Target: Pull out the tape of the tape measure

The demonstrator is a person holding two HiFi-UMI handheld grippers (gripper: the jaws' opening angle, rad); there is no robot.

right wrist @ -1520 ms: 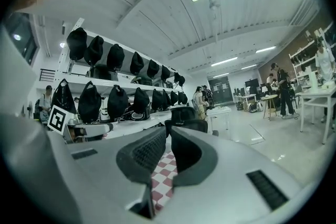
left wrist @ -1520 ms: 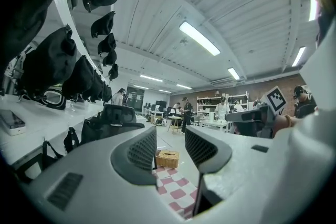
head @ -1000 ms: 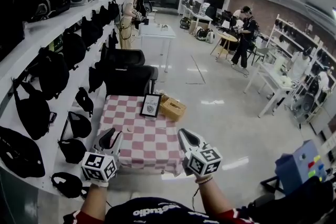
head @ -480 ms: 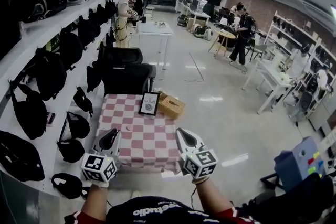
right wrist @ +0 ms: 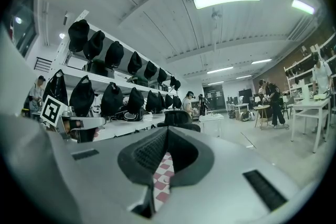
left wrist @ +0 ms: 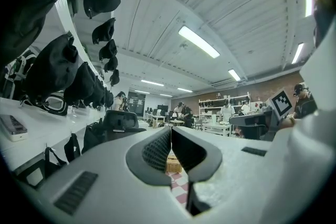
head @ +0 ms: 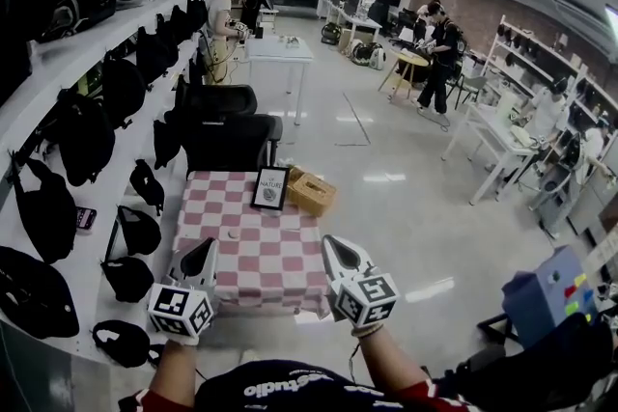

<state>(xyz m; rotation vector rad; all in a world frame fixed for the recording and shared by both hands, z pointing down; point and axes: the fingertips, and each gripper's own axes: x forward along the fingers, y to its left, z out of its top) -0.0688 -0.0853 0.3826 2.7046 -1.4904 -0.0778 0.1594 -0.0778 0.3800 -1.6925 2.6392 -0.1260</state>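
We hold both grippers level at the near edge of the table (head: 263, 258) with the pink and white checkered cloth. The left gripper (left wrist: 170, 129) has just been closing its jaws; now the tips touch each other and nothing is between them. The right gripper (right wrist: 167, 129) has its jaws together too, and it is also empty. On the cloth, well apart from both grippers, lies a small pale round thing (head: 232, 233). It is too small for us to say surely that it is the tape measure. Near the far edge stands a framed sign (head: 270, 189), and just beside it a woven box (head: 311, 194).
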